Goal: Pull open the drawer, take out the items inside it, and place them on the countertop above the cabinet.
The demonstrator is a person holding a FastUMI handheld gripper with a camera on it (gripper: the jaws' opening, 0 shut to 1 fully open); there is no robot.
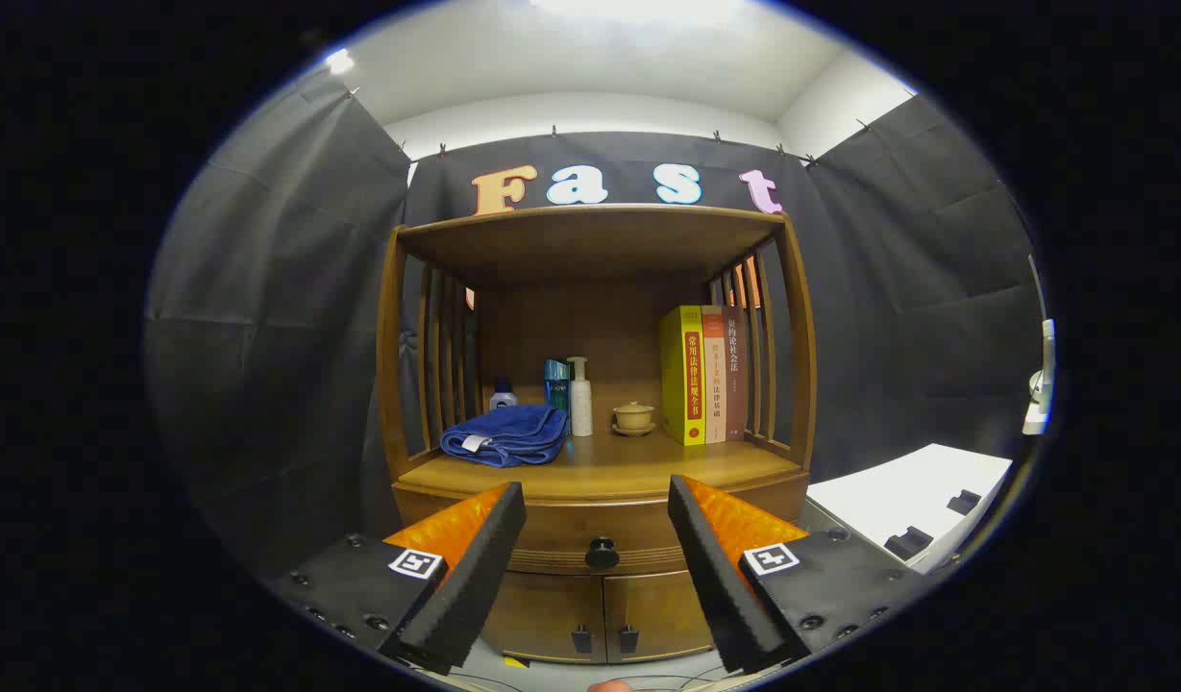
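I hold the claw (597, 538) wide open and empty, knob (602, 553) at 12 o'clock between its fingers; off-centre closure may slip off, leaving the drawer (600, 524) shut.

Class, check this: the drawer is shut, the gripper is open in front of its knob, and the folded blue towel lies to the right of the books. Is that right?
Not quite. In the gripper view the folded blue towel lies left of the books, not right. The drawer is shut, and the open gripper faces its knob.
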